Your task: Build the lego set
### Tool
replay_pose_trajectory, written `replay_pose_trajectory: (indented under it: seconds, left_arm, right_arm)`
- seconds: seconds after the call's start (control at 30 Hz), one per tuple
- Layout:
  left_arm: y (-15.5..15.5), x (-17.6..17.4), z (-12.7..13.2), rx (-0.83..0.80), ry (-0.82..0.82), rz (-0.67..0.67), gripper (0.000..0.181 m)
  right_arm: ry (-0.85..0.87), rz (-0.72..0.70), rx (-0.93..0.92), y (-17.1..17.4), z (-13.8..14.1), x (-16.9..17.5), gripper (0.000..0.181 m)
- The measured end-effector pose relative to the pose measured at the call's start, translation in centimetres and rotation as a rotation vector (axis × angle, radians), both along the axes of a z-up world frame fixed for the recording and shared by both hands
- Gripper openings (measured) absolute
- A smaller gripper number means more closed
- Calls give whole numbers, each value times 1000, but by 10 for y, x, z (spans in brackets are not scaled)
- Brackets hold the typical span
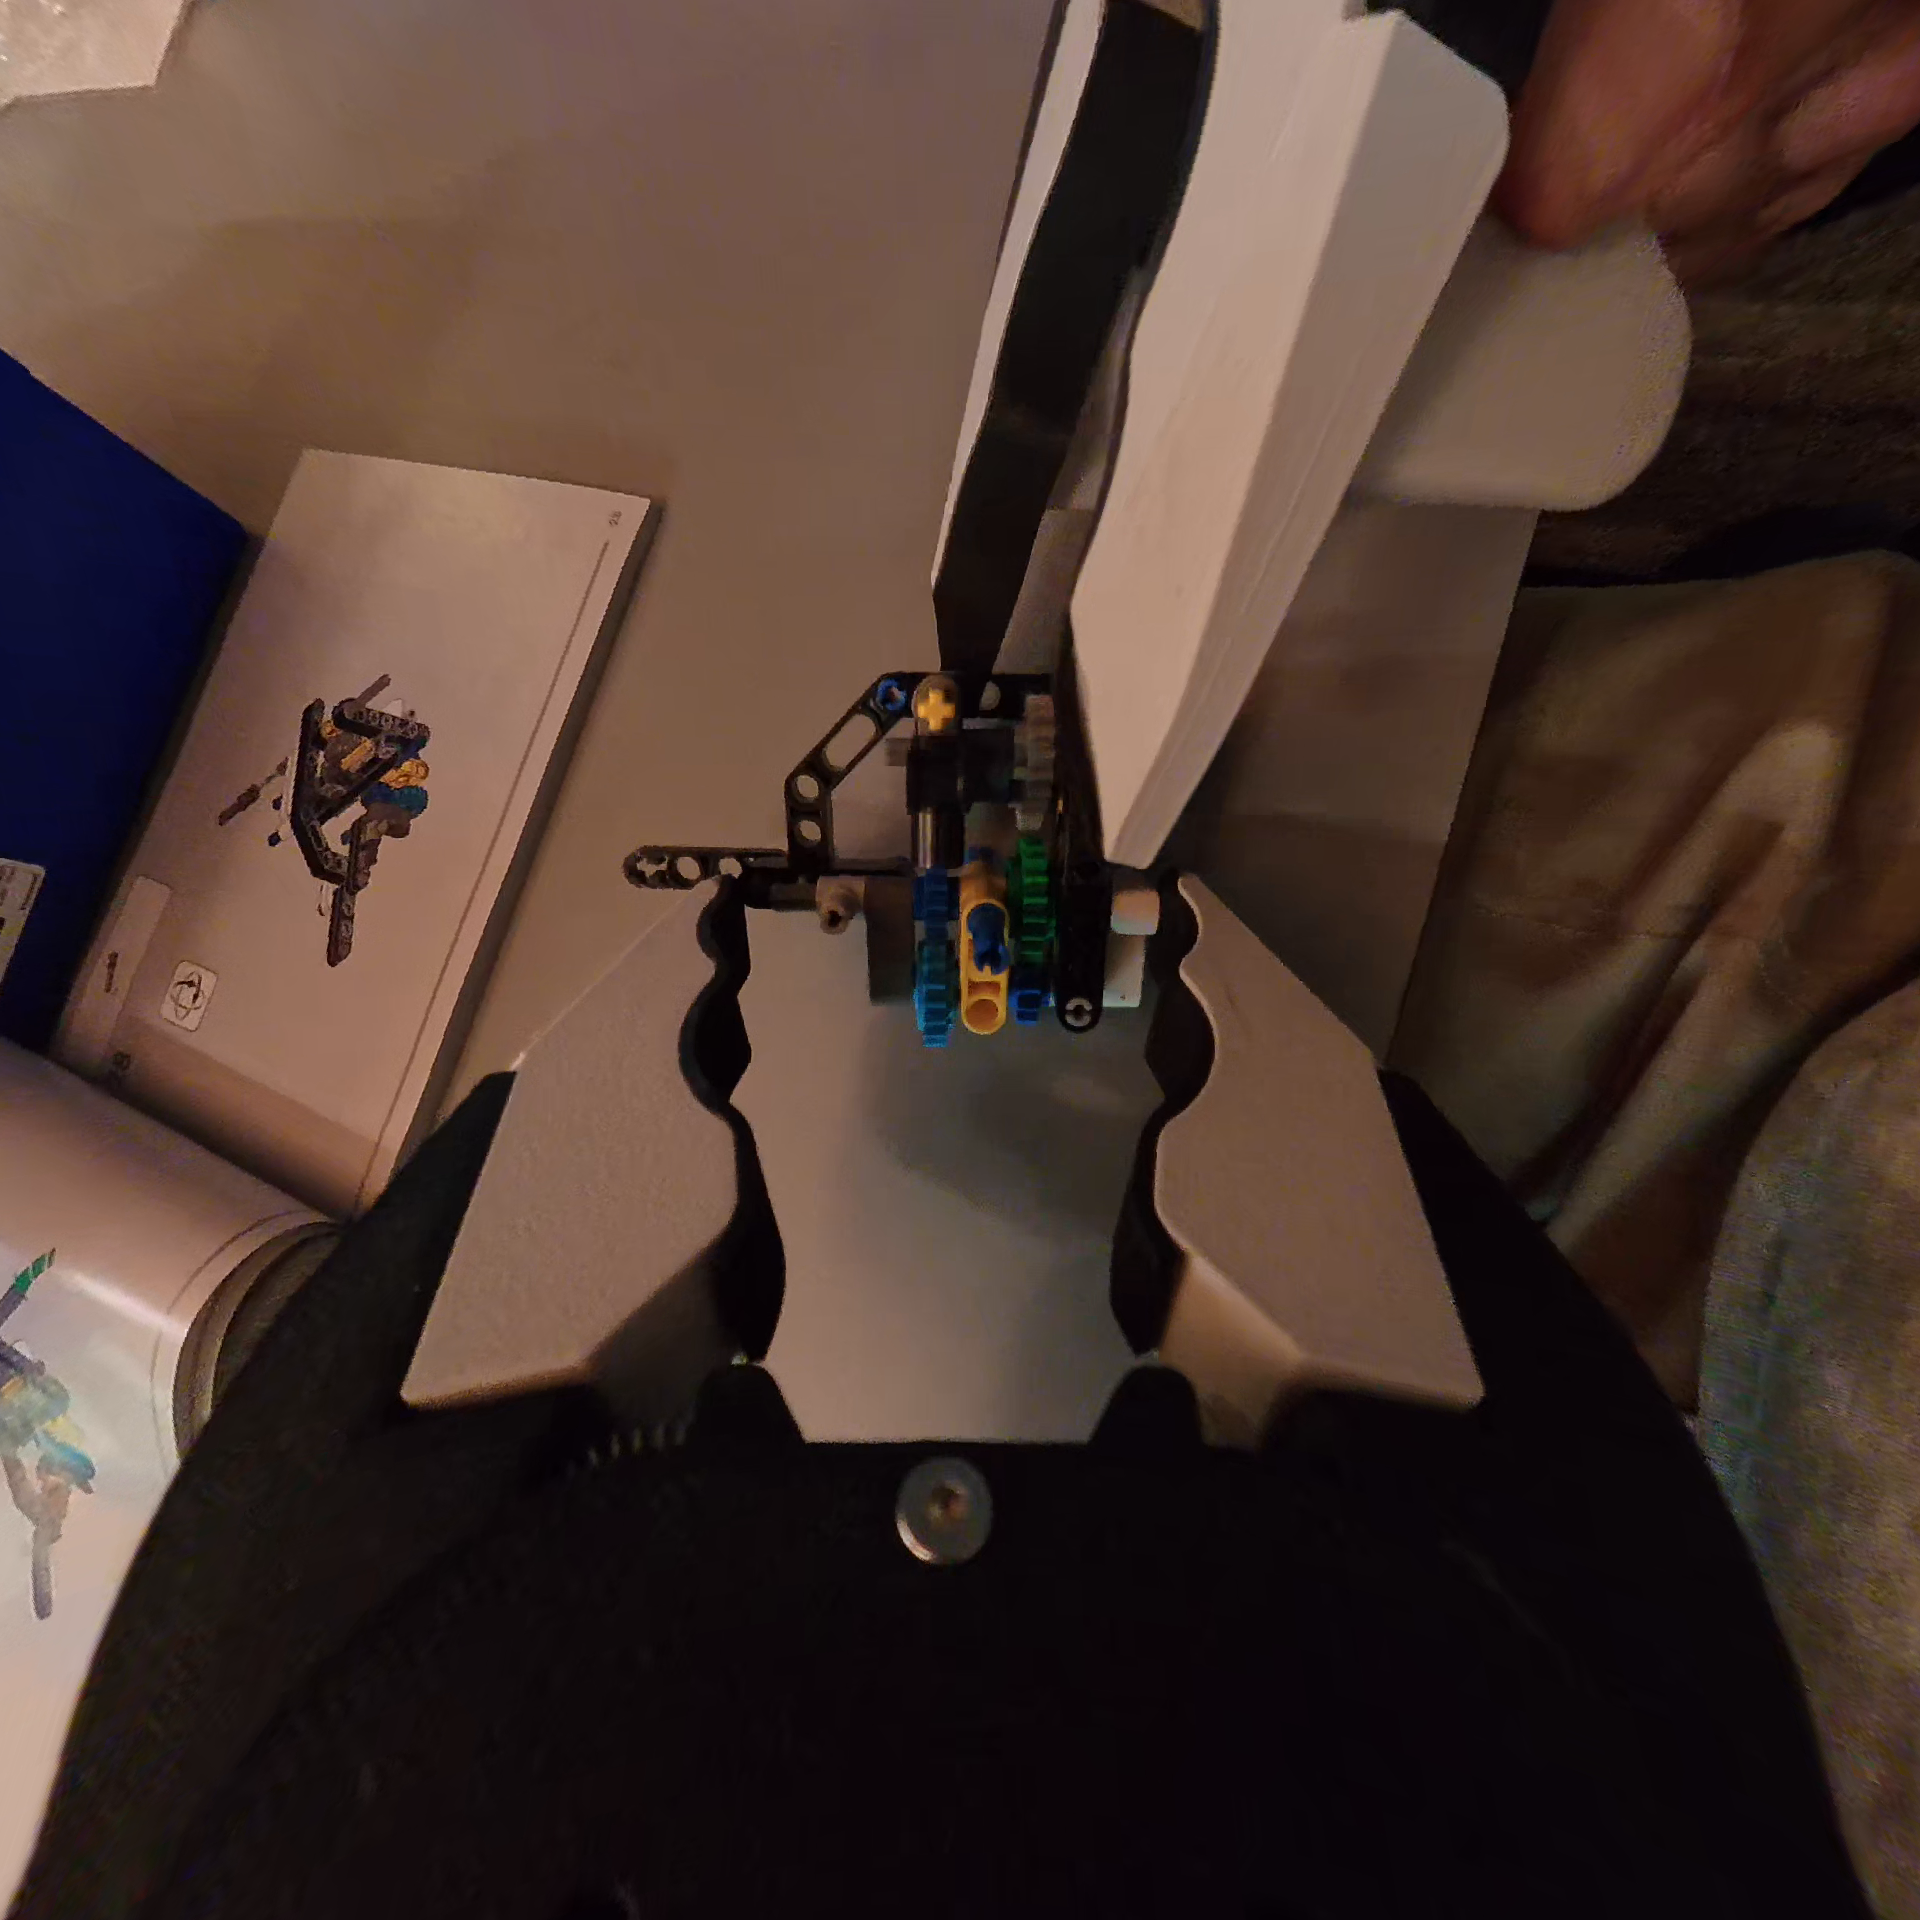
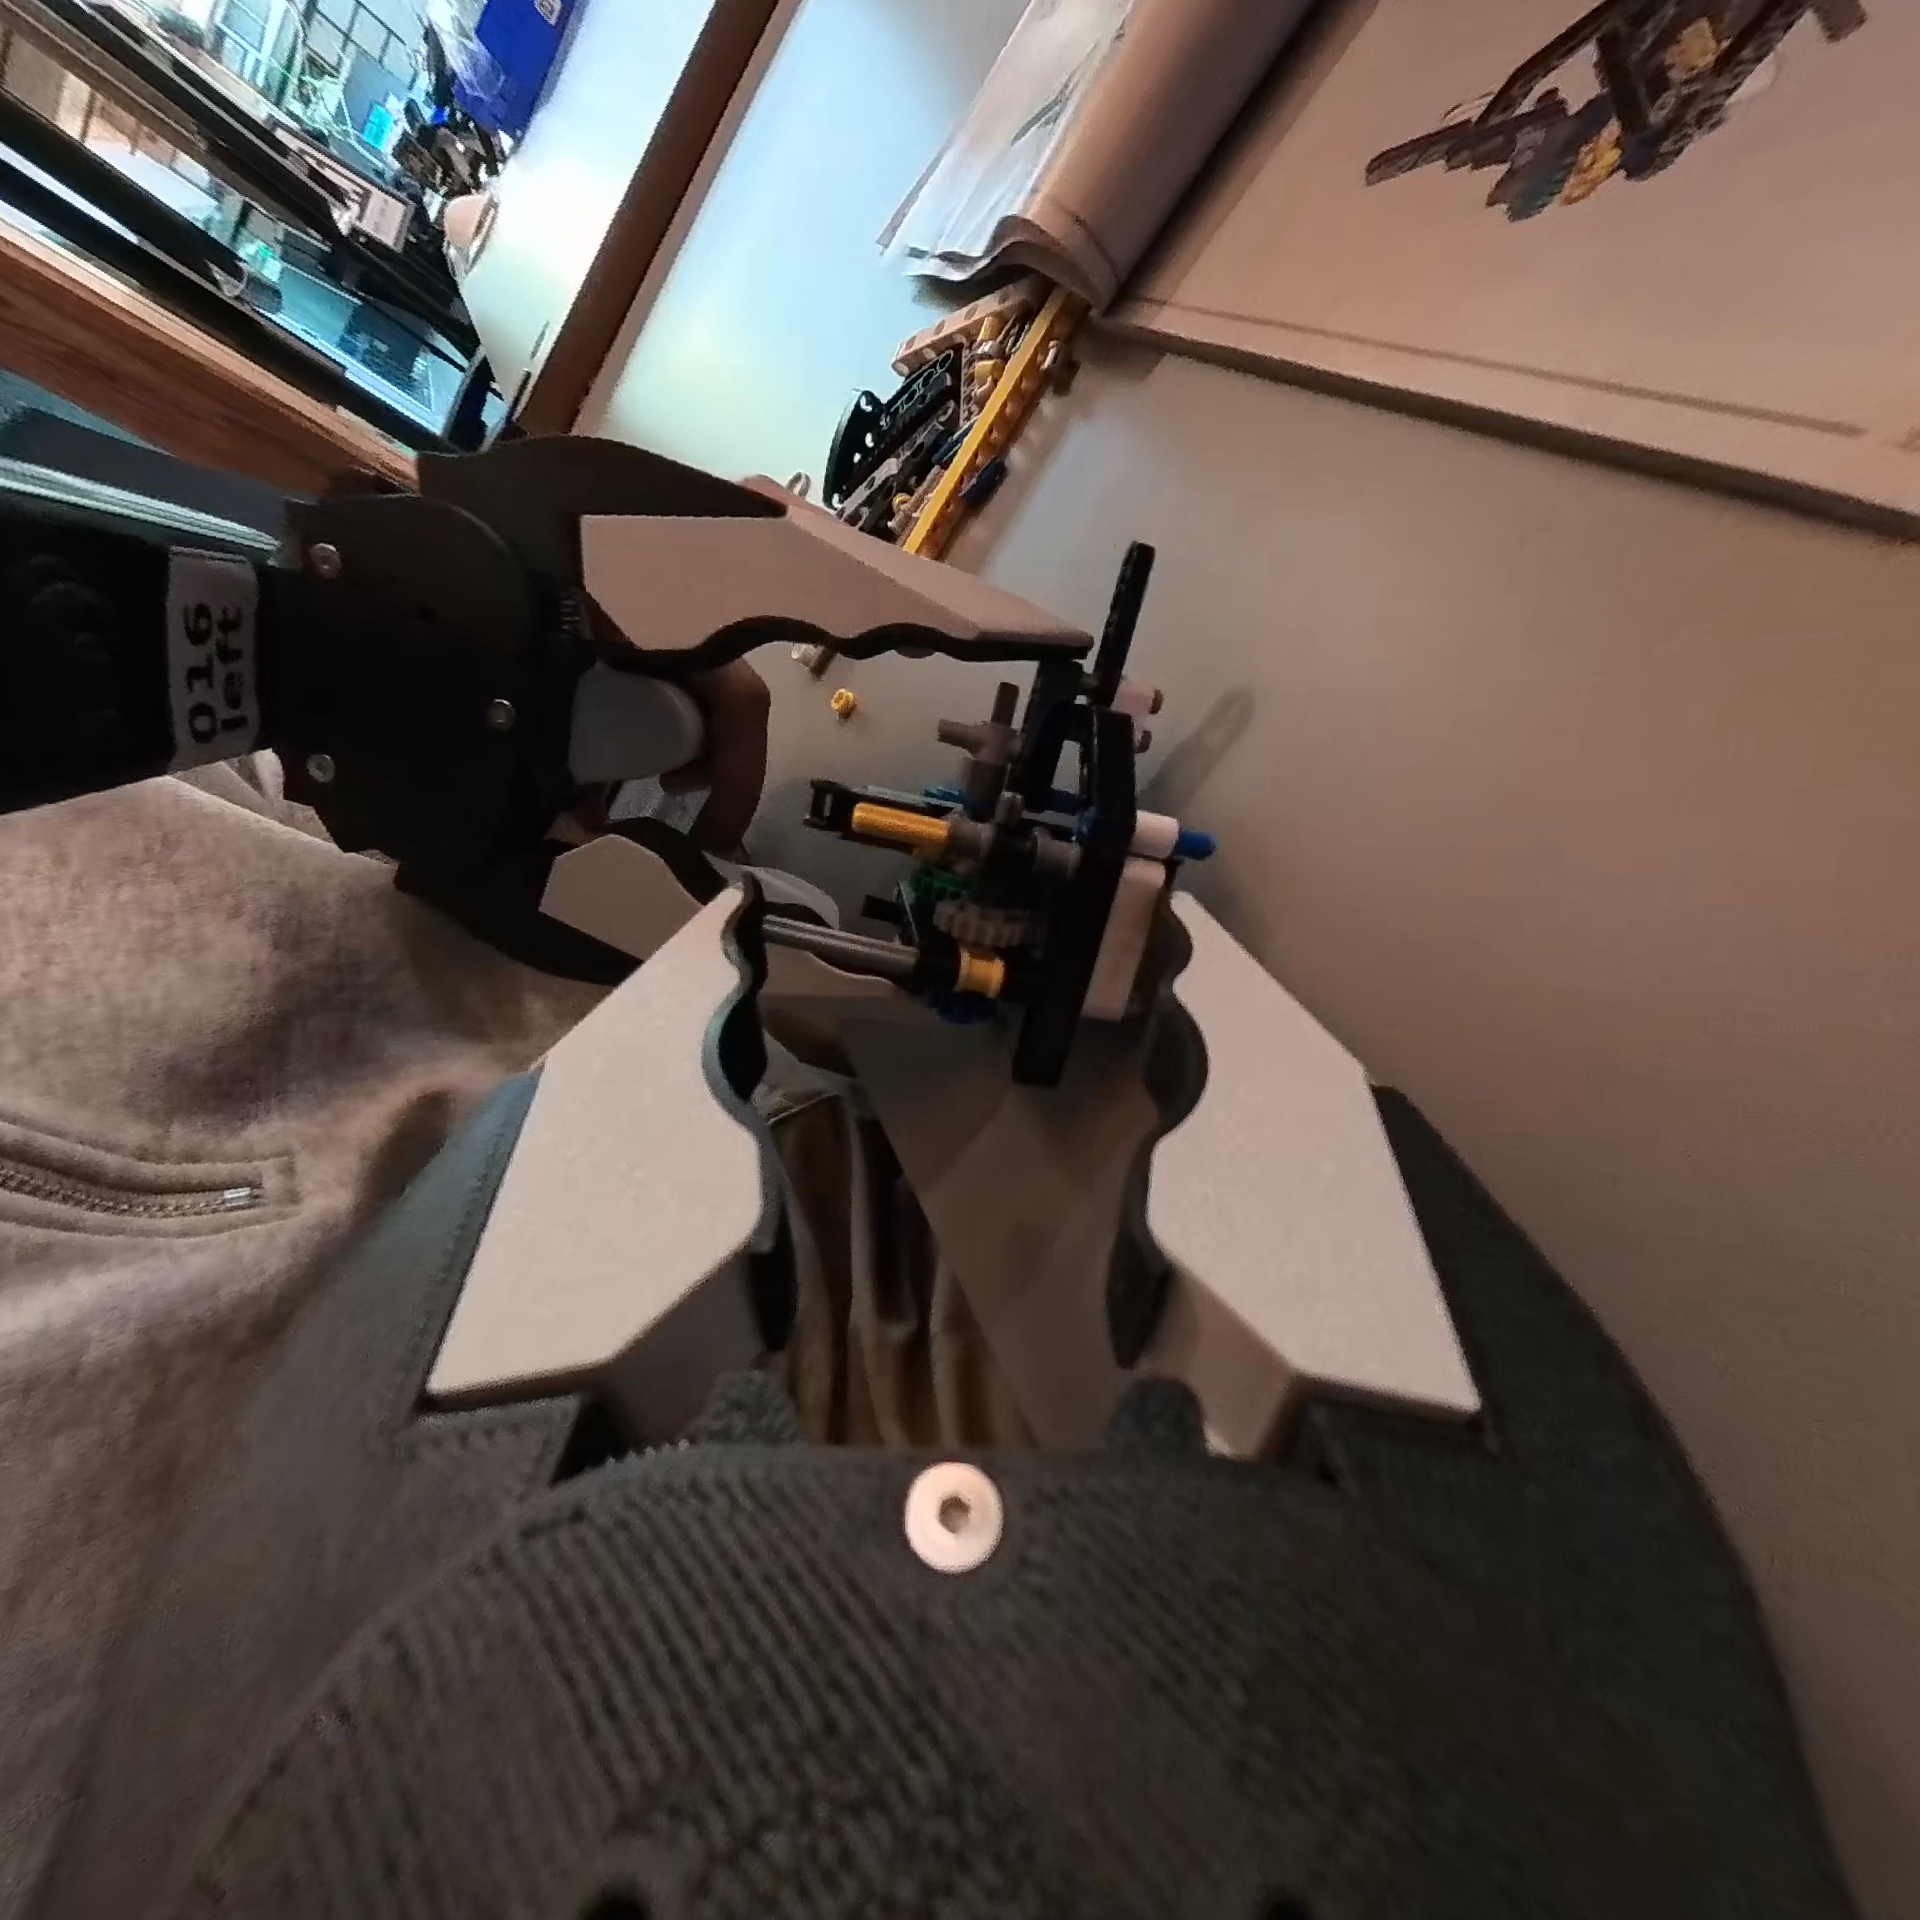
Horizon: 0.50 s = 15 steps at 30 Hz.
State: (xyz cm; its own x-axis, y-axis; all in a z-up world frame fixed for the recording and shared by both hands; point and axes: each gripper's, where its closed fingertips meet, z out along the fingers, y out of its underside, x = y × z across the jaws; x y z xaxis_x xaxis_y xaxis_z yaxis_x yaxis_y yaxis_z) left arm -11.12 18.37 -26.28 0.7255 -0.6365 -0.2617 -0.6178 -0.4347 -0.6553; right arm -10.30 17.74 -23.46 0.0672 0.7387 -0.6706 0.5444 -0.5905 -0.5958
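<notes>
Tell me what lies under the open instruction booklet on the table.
The booklet rests on the pale table; its left edge overlaps a blue box. Whatever lies beneath its pages is covered and cannot be seen.

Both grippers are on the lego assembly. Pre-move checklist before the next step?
1. Left gripper shut on lego assembly, fingertips at both ends: ok.
2. Right gripper also clamping it: ok.
3. Instruction booklet open, in view: ok.
4. Loose parts pile visible on the table: ok.
5. Blue gear meshed, yellow axle fully seated: cannot tell.
</notes>
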Motion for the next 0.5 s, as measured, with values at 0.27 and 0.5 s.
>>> replay_pose_trajectory:
  seconds: [0.27, 0.5]
  left_arm:
    - [1, 0, 0, -12, -3, 0, 79]
    - [1, -4, -1, -32, -19, 19, 78]
  right_arm:
    - [-15, 8, -5, 2, -2, 2, 80]
    - [20, -18, 13, 15, 2, 16, 88]
